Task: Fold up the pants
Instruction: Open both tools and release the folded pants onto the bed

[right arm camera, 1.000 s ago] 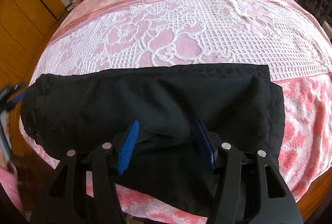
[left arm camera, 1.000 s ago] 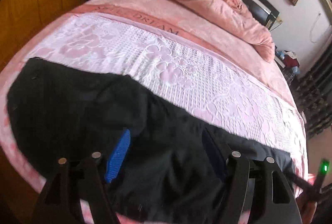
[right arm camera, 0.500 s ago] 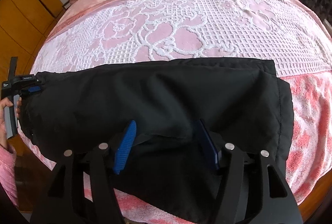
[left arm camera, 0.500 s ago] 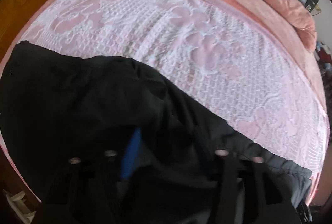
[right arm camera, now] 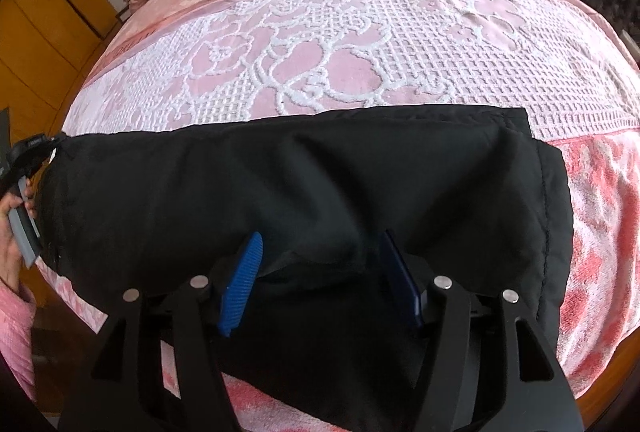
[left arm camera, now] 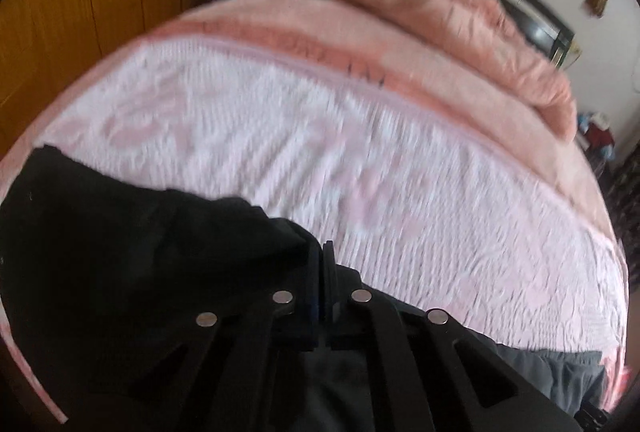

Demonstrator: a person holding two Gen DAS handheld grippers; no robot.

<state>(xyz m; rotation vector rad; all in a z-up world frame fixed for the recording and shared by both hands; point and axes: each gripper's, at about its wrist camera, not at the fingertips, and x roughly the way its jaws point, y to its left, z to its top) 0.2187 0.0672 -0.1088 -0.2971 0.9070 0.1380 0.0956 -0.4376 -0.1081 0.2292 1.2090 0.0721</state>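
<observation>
Pants [right arm camera: 304, 172], black, lie across near edge of bed [right arm camera: 360, 44], on pink patterned cover. Left gripper [left arm camera: 322, 264] fingers pressed together, pinching cloth near the left end. Right gripper [right arm camera: 320, 260] fingers apart, straddling a fold, not pressing.

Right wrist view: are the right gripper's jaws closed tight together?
No, the right gripper stands with its blue pads well apart over the black pants.

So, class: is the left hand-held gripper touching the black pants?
Touching. The left wrist view shows the left hand-held gripper with its jaws closed, pinching a bunched fold of the black pants.
</observation>
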